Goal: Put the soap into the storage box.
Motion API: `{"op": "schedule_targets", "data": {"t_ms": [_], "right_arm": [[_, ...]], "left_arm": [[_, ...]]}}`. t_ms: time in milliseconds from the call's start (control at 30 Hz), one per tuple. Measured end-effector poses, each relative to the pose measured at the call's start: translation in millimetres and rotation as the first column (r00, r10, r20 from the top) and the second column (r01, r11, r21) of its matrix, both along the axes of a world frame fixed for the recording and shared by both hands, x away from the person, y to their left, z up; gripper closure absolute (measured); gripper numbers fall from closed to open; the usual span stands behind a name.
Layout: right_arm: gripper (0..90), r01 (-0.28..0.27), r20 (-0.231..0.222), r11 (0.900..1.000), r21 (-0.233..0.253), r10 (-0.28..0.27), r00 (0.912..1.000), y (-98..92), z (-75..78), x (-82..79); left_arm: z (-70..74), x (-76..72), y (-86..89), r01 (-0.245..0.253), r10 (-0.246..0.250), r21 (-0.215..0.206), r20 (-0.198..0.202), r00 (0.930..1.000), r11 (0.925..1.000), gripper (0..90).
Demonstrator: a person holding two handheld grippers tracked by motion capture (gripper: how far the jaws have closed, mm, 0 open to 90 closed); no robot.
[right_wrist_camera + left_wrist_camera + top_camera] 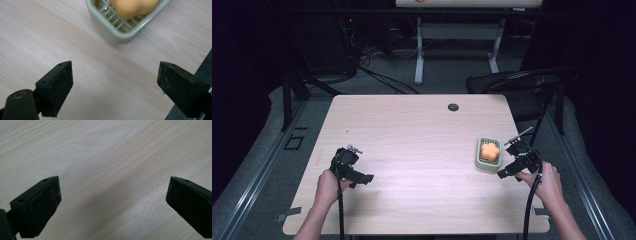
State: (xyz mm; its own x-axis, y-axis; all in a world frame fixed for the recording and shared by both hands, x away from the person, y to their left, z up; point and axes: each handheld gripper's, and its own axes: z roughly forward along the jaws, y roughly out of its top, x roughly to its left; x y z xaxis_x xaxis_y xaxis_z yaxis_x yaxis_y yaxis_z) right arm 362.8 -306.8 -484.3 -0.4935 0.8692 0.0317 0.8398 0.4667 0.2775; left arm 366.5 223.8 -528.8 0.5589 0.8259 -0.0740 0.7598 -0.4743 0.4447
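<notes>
Seemingly, with the orange soap [490, 151] lying in the green drainer dish [479, 159] near the table's [412, 135] right edge, both grippers, left [360, 177] and right [508, 171], were held agape and empty, so a centred, level approach was judged wise.

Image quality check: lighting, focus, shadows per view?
High view: table lit, surroundings dark, picture soft. Left gripper view: wood sharp, broad soft shadow between the open jaws. Right gripper view: orange object and tray slightly blurred, cropped at top.

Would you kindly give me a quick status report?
Left claw open, empty. Right claw open beside pale green soap dish. Lumpy orange soap inside. Nothing blocking.
</notes>
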Motion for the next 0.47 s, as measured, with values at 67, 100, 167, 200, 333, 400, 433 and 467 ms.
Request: {"op": "schedule_targets", "data": {"t_ms": [67, 100, 167, 200, 333, 400, 433, 467], "right_arm": [[12.9, 0.005, 0.000, 1.000, 0.007, -0.005, 1.0000, -0.9, -4.3, -11.1], [12.9, 0.008, -0.003, 1.000, 0.014, -0.008, 1.0000, -1.6, -7.1, -14.9], [13.0, 0.012, -0.021, 1.000, 0.029, -0.012, 0.9997, -2.9, -13.2, -22.8], [13.0, 0.010, -0.026, 1.000, 0.018, -0.009, 0.9996, -3.3, -16.8, -26.8], [13.0, 0.007, -0.052, 0.999, 0.033, -0.005, 0.9987, -2.5, -28.0, -37.8], [13.0, 0.009, -0.062, 0.999, 0.035, -0.006, 0.9981, -2.4, -34.5, -43.7], [12.9, -0.001, -0.083, 0.999, 0.033, 0.003, 0.9965, -3.1, -35.2, -44.5], [13.1, -0.001, -0.087, 1.000, 0.025, 0.003, 0.9962, -3.5, -36.0, -44.9]], "left_arm": [[0.1, 0.1, -0.1, 0.003, -0.003, 0.001, -0.002, 1.0000, 1.0000, 0.0], [0.0, 0.1, -0.3, 0.003, -0.003, 0.000, -0.003, 1.0000, 1.0000, 0.0], [-0.1, 0.1, -0.6, 0.004, -0.004, 0.001, -0.002, 1.0000, 1.0000, 0.0], [-0.1, 0.1, -0.6, 0.006, -0.006, 0.002, -0.003, 1.0000, 1.0000, 0.0], [-0.2, 0.6, -0.7, 0.007, -0.007, 0.004, -0.004, 1.0000, 1.0000, 0.0], [-0.3, 1.0, -1.0, 0.009, -0.009, 0.005, -0.007, 0.9999, 0.9999, 0.0], [-0.7, 1.0, -1.3, 0.008, -0.008, 0.004, -0.005, 1.0000, 1.0000, 0.0], [-0.8, 1.1, -1.5, 0.010, -0.010, 0.003, -0.007, 0.9999, 0.9999, 0.0]]}}
